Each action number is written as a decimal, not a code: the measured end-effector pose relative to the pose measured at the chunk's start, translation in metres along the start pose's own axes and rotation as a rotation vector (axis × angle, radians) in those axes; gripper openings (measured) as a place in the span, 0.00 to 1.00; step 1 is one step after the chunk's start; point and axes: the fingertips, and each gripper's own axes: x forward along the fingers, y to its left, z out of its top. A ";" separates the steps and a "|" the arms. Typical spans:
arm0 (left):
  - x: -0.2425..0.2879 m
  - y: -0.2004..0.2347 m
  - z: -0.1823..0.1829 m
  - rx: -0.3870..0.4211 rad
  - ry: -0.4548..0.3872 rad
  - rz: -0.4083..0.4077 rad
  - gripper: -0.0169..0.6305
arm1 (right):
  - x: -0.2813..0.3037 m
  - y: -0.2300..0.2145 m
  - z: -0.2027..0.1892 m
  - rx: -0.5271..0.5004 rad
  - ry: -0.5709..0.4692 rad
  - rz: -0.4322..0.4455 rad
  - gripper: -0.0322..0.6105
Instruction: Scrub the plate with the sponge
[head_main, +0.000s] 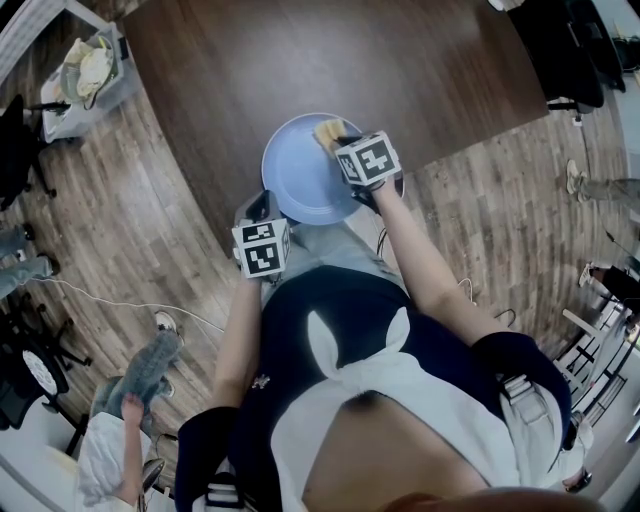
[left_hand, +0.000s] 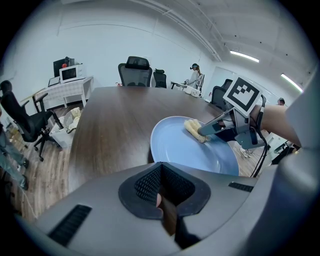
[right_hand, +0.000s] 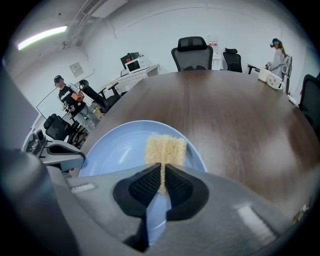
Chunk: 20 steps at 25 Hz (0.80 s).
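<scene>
Pressing the yellow sponge (right_hand: 166, 149), clamped in my right gripper (right_hand: 161, 169), onto the blue plate (right_hand: 115, 150); my left gripper (left_hand: 161, 171) is clenched, empty.

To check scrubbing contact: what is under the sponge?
The blue plate lies under the sponge, held in the right tool. The patch of plate beneath the sponge is covered, so it cannot be seen.
</scene>
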 end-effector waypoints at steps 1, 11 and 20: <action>0.000 0.000 0.000 0.000 0.000 0.001 0.03 | 0.000 0.000 0.000 -0.002 -0.002 -0.001 0.08; 0.000 0.002 0.000 -0.010 -0.006 0.004 0.03 | 0.003 0.005 0.001 -0.032 -0.018 -0.037 0.08; 0.001 -0.001 0.000 -0.012 -0.001 0.003 0.03 | 0.007 0.020 0.007 -0.076 -0.038 -0.021 0.09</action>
